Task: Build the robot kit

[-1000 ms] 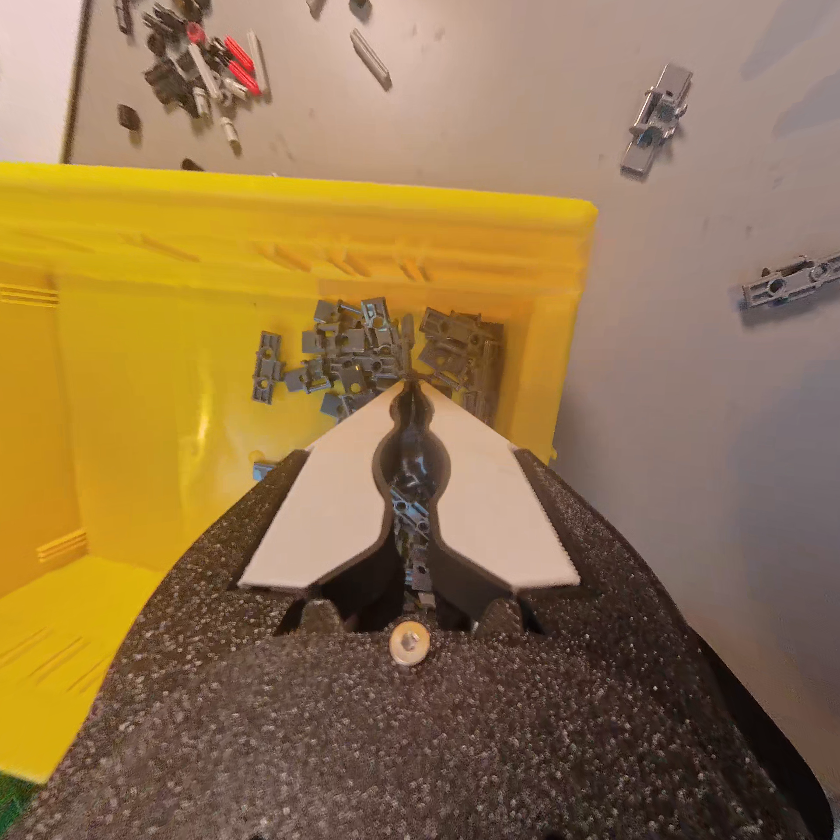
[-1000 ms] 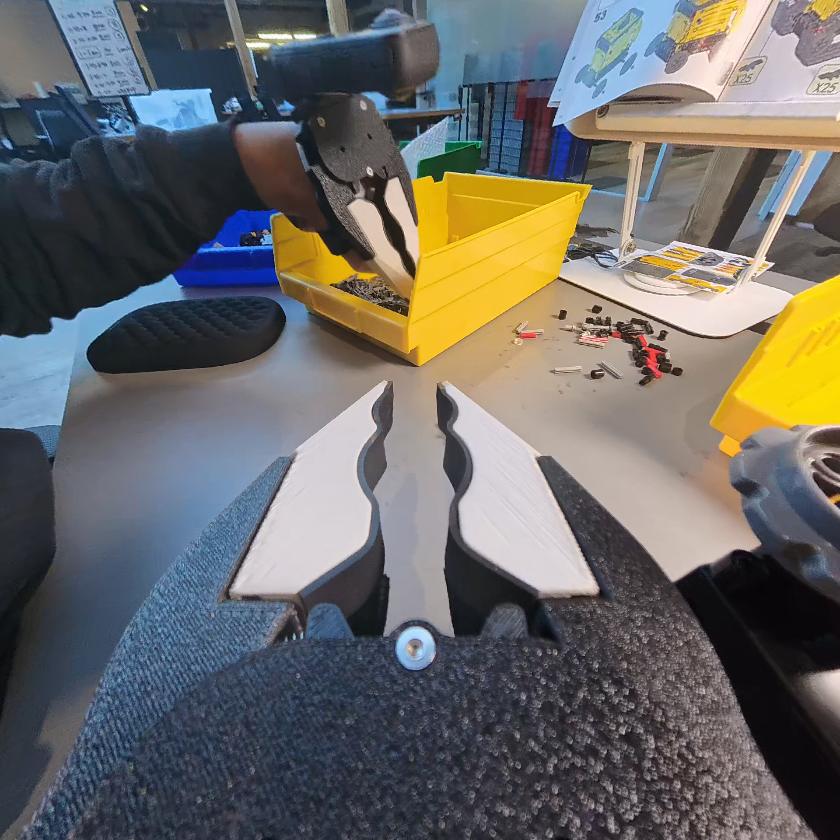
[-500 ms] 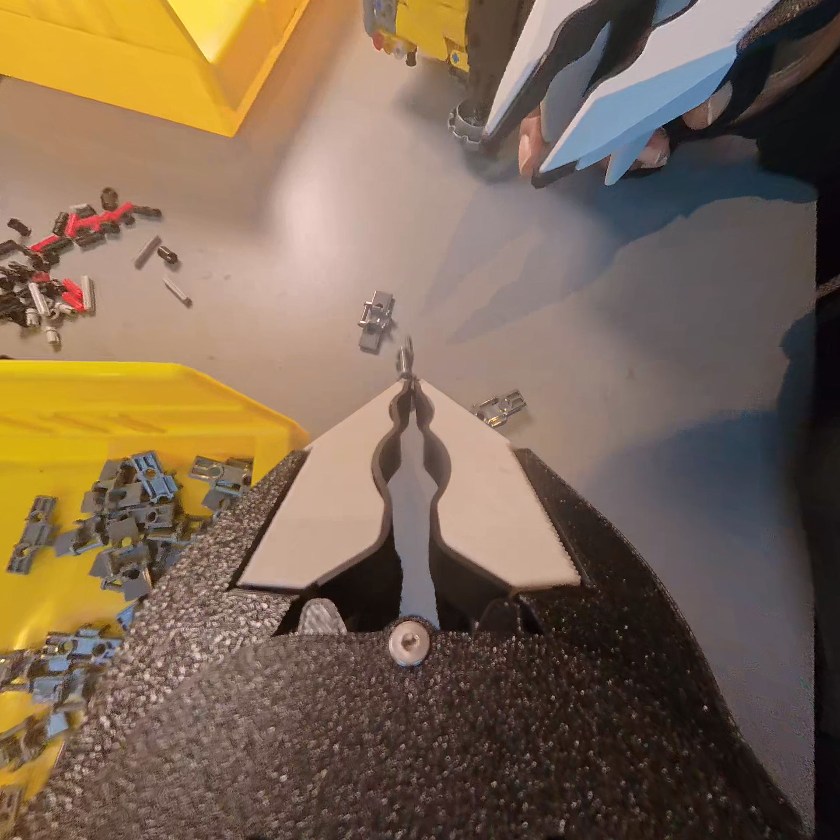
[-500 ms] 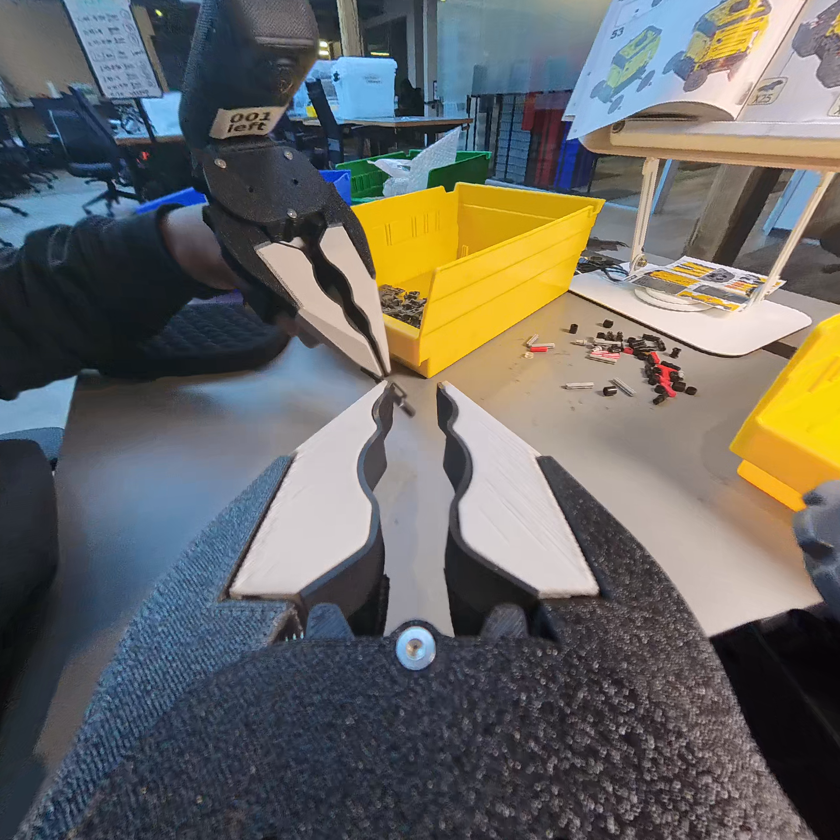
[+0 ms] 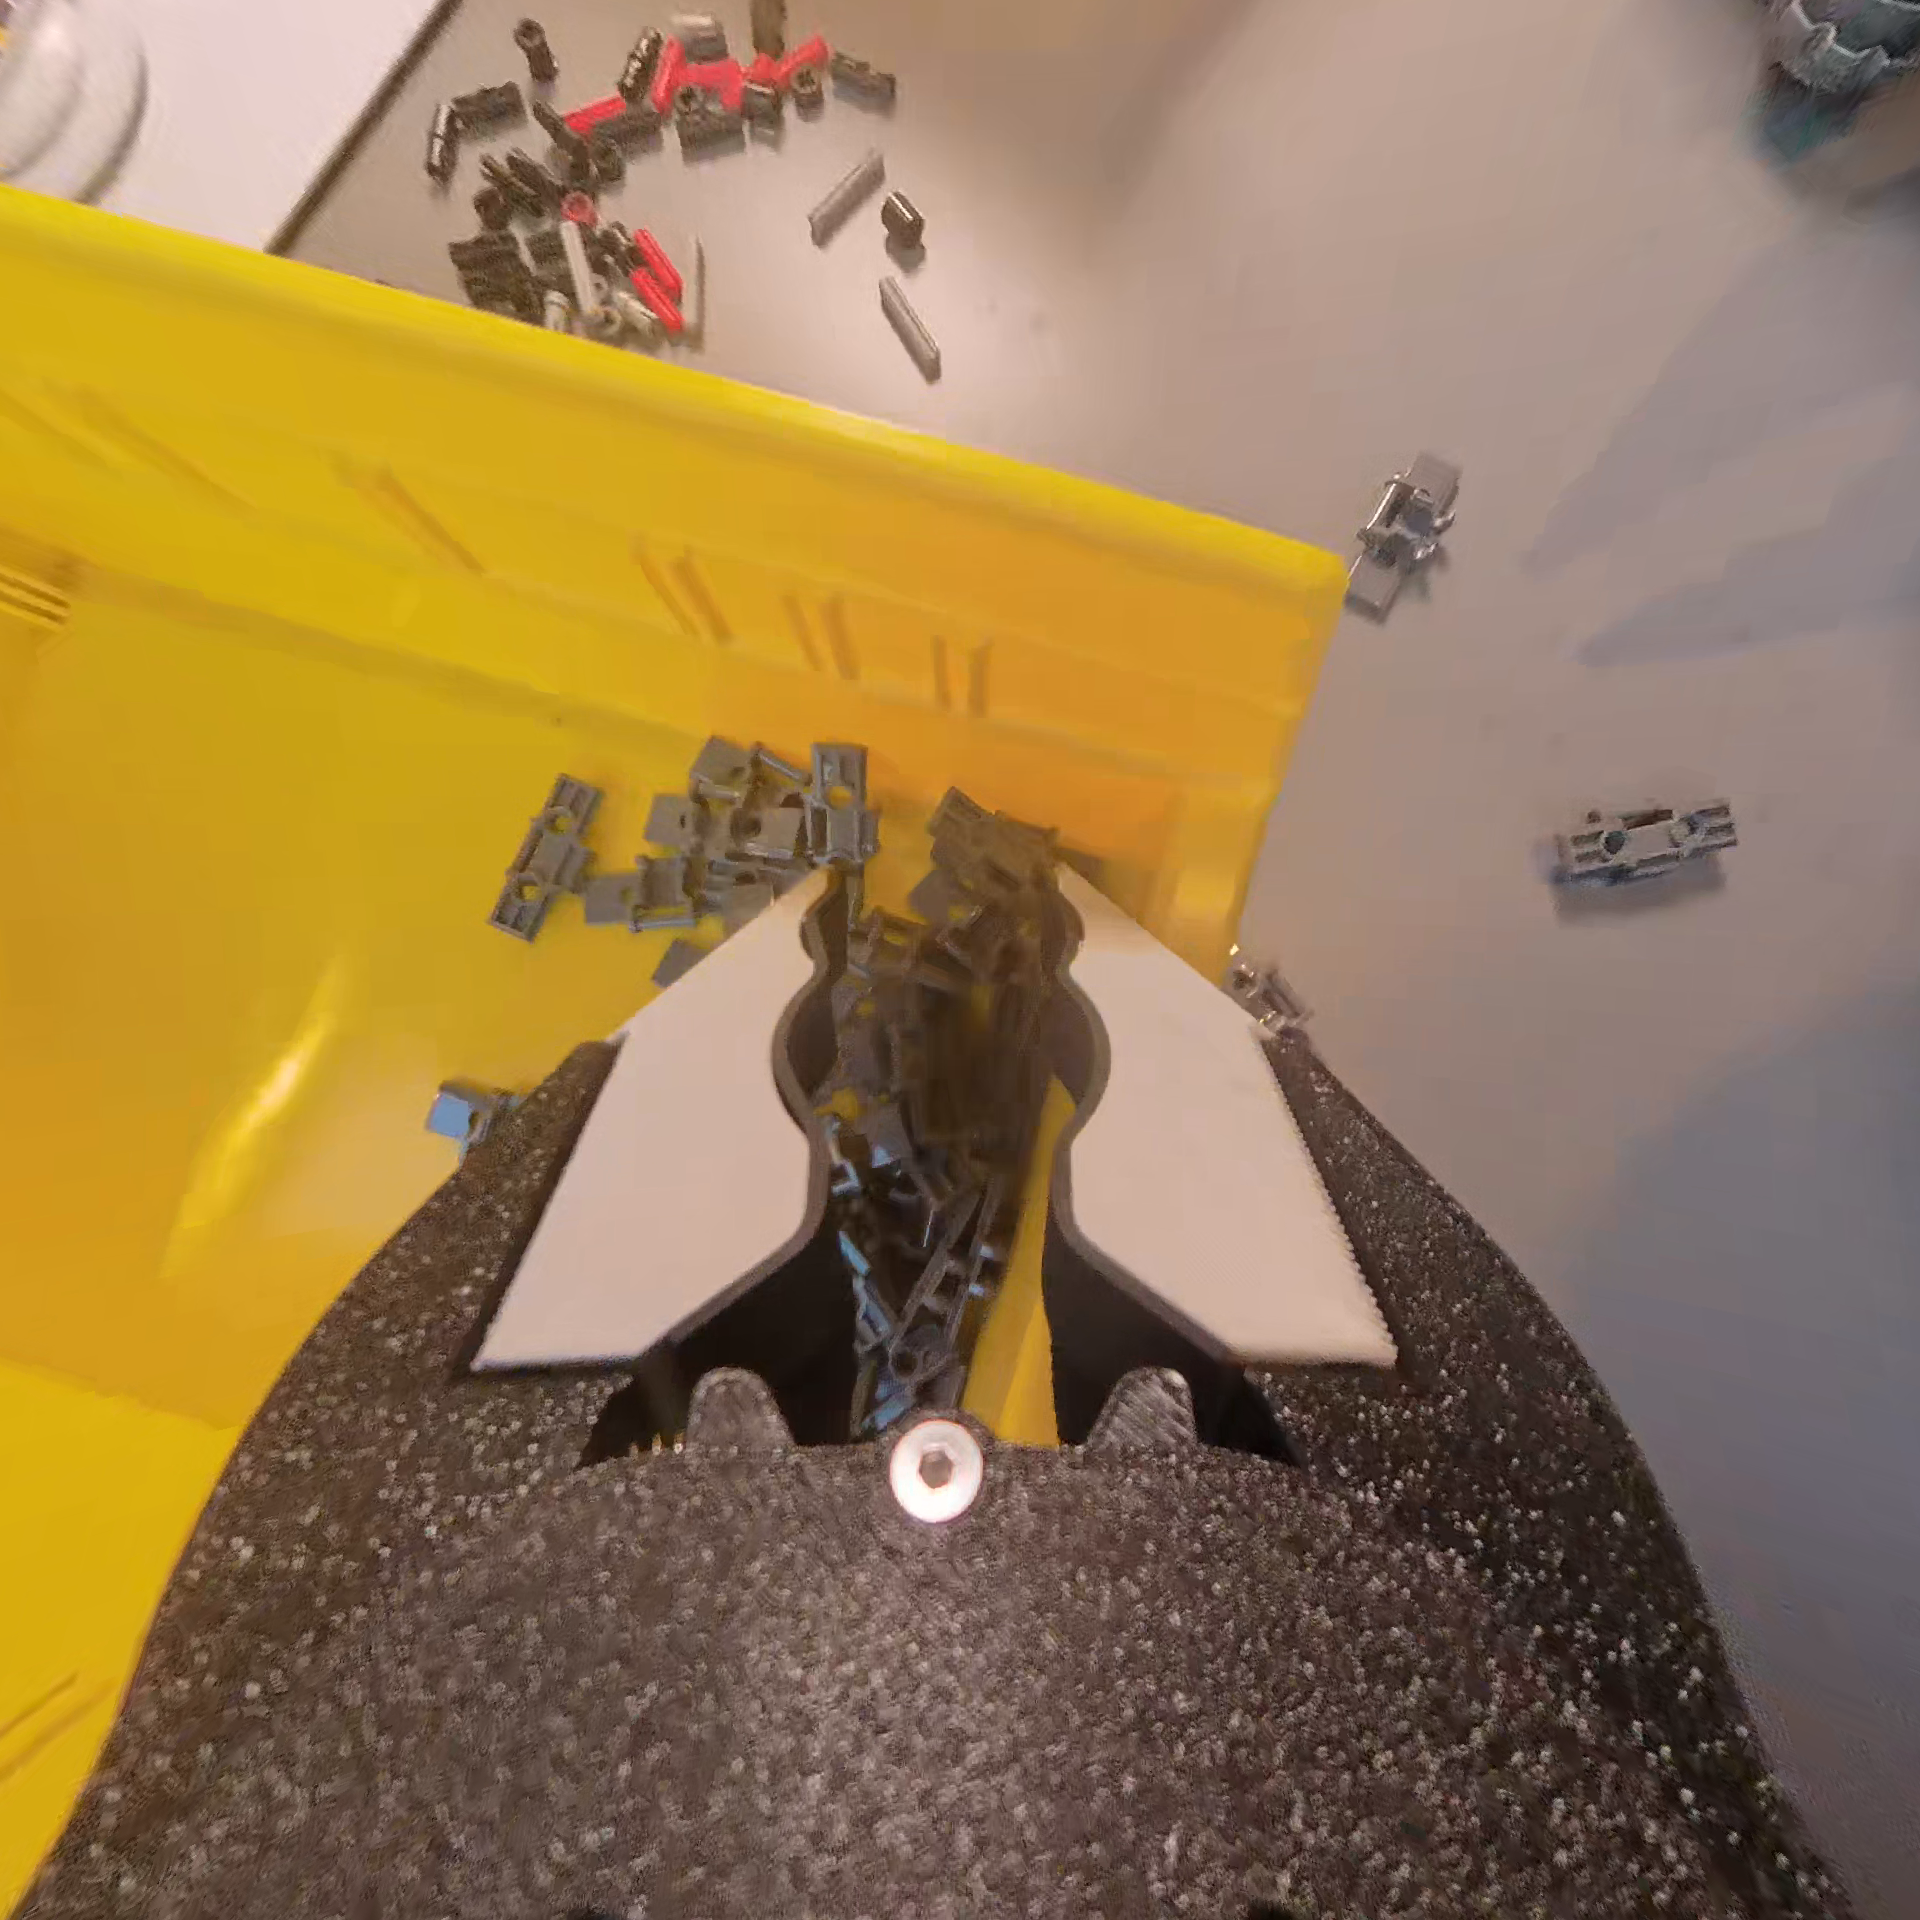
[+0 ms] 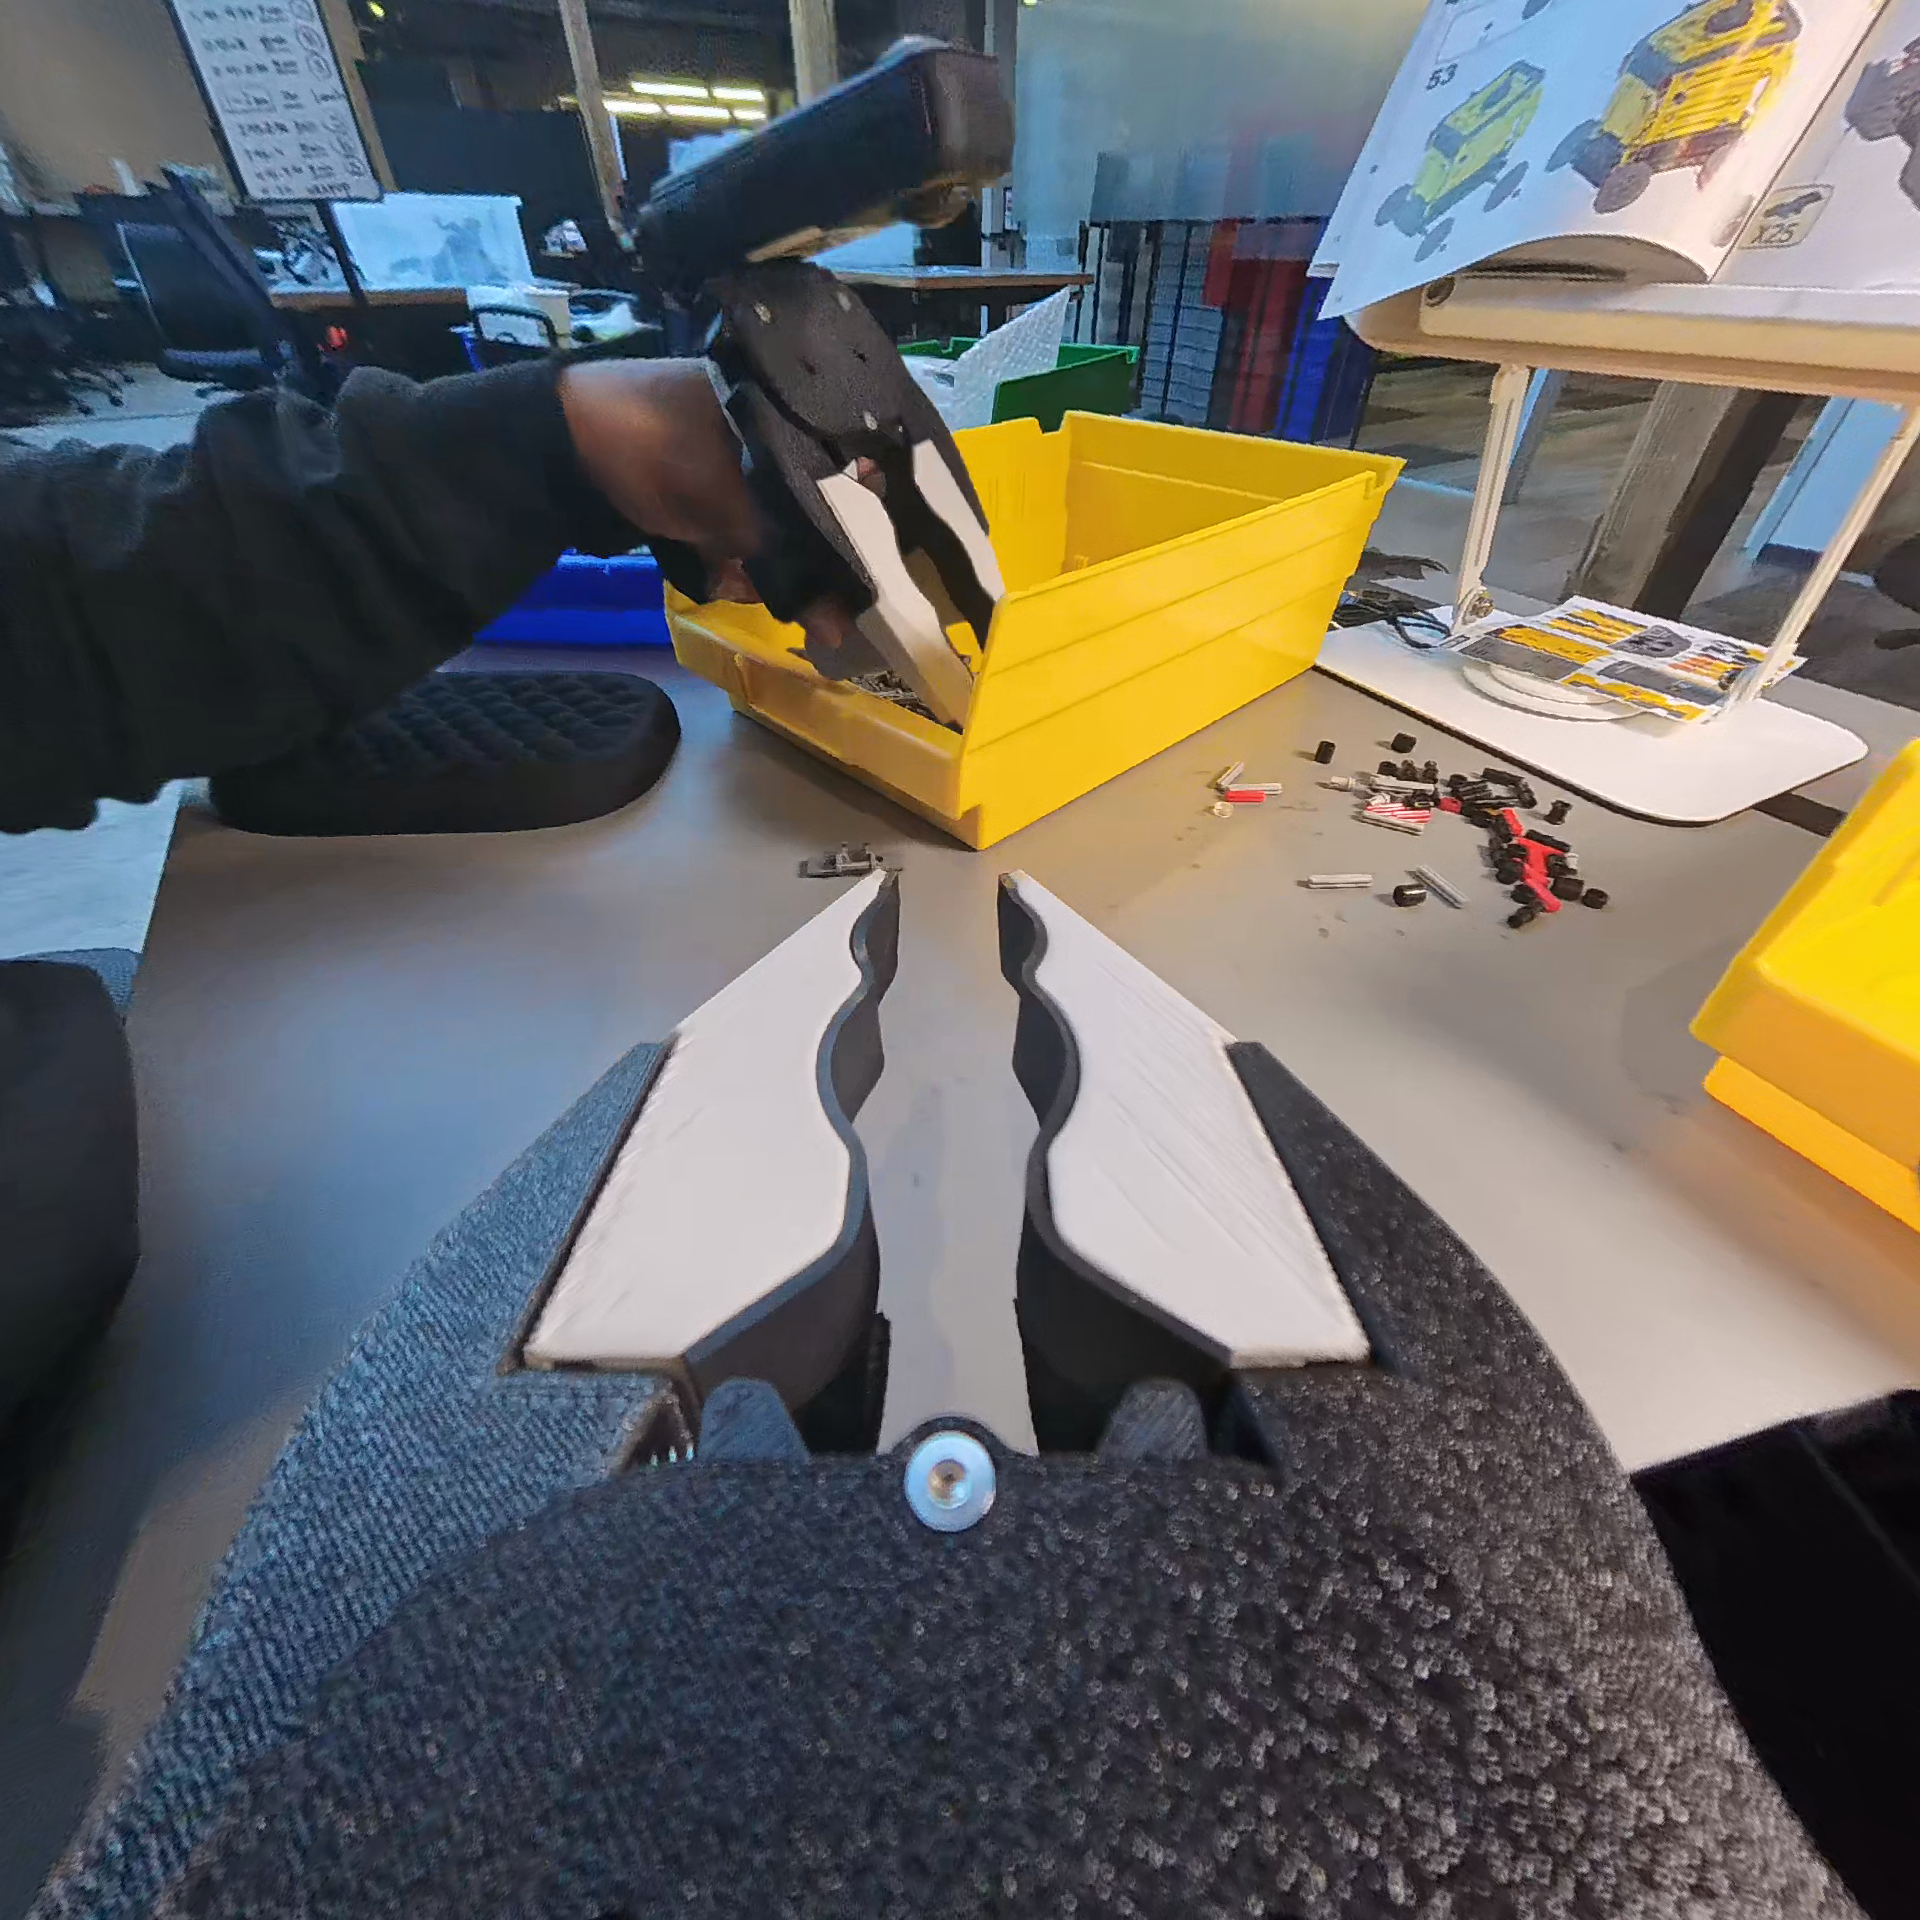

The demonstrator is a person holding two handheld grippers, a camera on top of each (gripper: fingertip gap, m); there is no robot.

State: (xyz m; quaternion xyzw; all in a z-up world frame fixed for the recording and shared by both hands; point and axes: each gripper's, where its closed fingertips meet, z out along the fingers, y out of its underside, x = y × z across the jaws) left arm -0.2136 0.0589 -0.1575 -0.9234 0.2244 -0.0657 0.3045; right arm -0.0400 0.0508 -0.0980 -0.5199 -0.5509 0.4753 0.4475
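My left gripper (image 5: 951,883) is open inside a yellow bin (image 5: 727,520), its tips down at a pile of small grey bricks (image 5: 769,831) in the bin's near right corner. Nothing is held between its jaws. In the right wrist view the left gripper (image 6: 966,665) dips into the same bin (image 6: 1164,665), held by a hand in a dark sleeve. My right gripper (image 6: 948,881) is open and empty, low over the grey table. A small grey brick (image 6: 844,862) lies on the table just left of its left fingertip.
Loose grey bricks (image 5: 1642,842) lie on the table right of the bin. Black and red pins (image 6: 1486,821) are scattered beyond it. A second yellow bin (image 6: 1849,1029) stands at the right, an instruction booklet on a white stand (image 6: 1621,135) behind, and a black pad (image 6: 447,748) at the left. My right fingertips sit around 20 cm from my left ones. Measured from the fingertips, the small grey brick (image 6: 844,862) is 7 cm or so from the left gripper and 15 cm from the right.
Half a second ago my left gripper was shut on a small grey brick over the table by my right gripper. It has let go, swung back into the bin and opened. My right gripper barely moved.
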